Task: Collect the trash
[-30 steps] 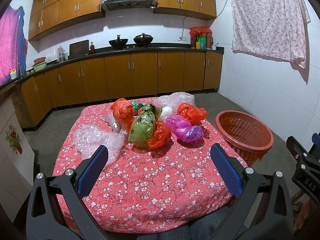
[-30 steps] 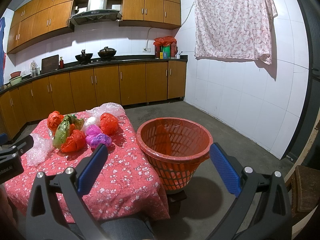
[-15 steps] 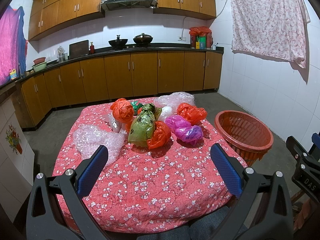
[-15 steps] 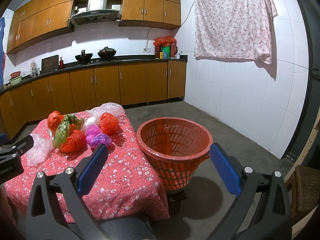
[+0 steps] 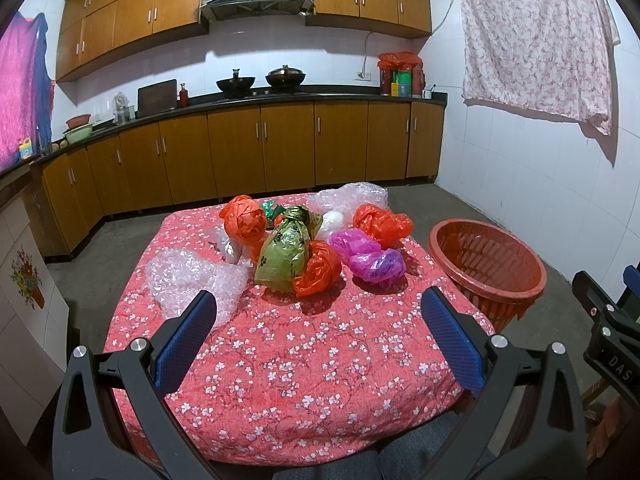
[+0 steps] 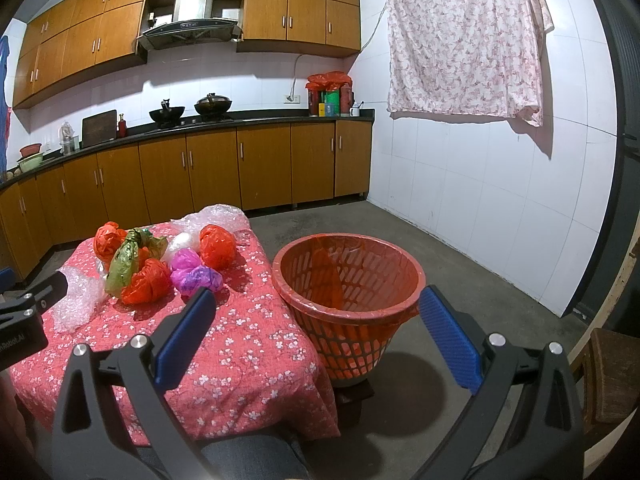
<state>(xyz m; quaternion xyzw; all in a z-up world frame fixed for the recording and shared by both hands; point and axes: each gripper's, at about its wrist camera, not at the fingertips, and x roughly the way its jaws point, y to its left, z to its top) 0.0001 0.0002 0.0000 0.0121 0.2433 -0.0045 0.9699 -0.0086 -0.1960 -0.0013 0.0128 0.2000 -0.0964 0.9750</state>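
Observation:
Several crumpled plastic bags lie on a table with a red flowered cloth [image 5: 304,364]: orange bags [image 5: 318,268] [image 5: 382,225] [image 5: 243,220], a green bag [image 5: 284,256], purple bags [image 5: 376,266] and clear bubble wrap [image 5: 188,278]. An orange slatted basket [image 6: 348,276] with a liner stands on the floor right of the table. My left gripper [image 5: 318,320] hovers open over the table's near side, short of the bags. My right gripper [image 6: 316,320] is open in front of the basket, holding nothing.
Brown kitchen cabinets [image 5: 260,152] and a dark counter with pots run along the back wall. A flowered cloth [image 6: 464,40] hangs on the white tiled wall at right. Bare concrete floor [image 6: 460,280] lies around the basket. A wooden stool [image 6: 612,372] sits at far right.

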